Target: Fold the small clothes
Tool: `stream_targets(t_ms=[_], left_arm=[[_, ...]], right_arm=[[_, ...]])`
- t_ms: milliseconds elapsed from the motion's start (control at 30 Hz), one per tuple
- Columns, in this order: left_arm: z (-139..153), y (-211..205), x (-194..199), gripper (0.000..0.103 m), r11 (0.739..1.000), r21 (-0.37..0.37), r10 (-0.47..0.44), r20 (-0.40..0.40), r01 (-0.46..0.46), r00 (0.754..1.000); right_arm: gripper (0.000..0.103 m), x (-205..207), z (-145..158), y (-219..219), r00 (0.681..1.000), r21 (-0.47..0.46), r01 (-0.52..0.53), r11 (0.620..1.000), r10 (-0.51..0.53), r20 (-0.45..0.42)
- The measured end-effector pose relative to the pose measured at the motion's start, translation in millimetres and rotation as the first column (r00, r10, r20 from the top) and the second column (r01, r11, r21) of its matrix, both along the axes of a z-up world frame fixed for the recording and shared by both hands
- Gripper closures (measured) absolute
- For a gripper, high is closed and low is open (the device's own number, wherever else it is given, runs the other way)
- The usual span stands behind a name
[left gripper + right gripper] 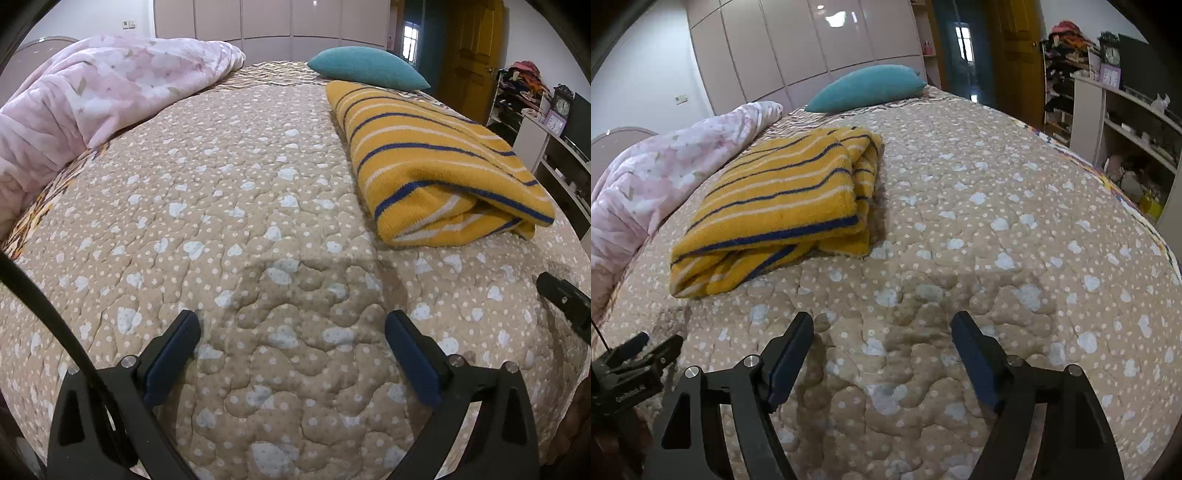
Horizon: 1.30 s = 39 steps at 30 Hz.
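Black fingers with blue pads are filling the bottom of both views. Between them, the left gripper (291, 325) is hovering over bare quilt with its jaws spread wide and nothing between them, and the right gripper (882, 325) is doing the same, jaws apart and holding nothing.

Ahead of both, the yellow striped garment (436, 155) (783, 199) is lying folded on the tan quilted bedspread (221, 206) (997, 206), well apart from either gripper. It is sitting as a thick rectangular bundle, navy and white stripes running along its top layer, with the folded layers showing at the near end. In the left wrist view it is lying ahead and to the right; in the right wrist view it is lying ahead and to the left, so it is resting between the two grippers' lines of sight.

Beyond the garment, a teal pillow (365, 66) (868, 86) is resting near the far end of the bed, just past the garment's far edge. A pink floral blanket (92, 96) (657, 173) is bunching up along the left side of the bed. Pale wardrobe doors (269, 18) (798, 40) are standing behind the bed, a yellow door (472, 55) (1015, 55) is showing to their right, and cluttered shelves (1126, 122) with a clock (562, 107) (1112, 55) are lining the right wall.
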State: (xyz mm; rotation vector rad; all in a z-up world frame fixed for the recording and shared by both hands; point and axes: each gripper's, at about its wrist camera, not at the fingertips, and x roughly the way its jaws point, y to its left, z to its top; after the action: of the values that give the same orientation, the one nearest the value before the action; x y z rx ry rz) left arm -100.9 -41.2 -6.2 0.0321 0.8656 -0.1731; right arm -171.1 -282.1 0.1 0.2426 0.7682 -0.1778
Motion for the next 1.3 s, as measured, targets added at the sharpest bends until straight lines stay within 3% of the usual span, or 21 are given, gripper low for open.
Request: stream_targets(t_ms=[300,900,1133,1300], left_arm=[[0.7,0.9,-0.3,0.002,1.000,-0.002,-0.008,-0.018,0.008,1.000],[1.8,-0.9,-1.8,0.001,1.000,0.007,0.010,-0.025,-0.010,1.000],[2.1,0.7,6.3,0.000,1.000,-0.012,0.017,-0.101,-0.019,0.995],[2.2,3.0,7.9,0.000,1.000,-0.007,0.019,-0.091,-0.019,0.996]], right_arm=[[0.014,6.8,-5.0,21.6,1.000,-0.115,0.011,0.993,-0.014,-0.023],[0.011,5.5,-6.9,28.4,1.000,-0.143,0.011,0.990,-0.013,-0.012],[0.010,6.0,-8.2,29.4,1.000,-0.155,0.014,0.988,-0.016,-0.010],[0.010,6.7,-6.0,30.6,0.999,-0.154,0.027,0.988,-0.031,-0.024]])
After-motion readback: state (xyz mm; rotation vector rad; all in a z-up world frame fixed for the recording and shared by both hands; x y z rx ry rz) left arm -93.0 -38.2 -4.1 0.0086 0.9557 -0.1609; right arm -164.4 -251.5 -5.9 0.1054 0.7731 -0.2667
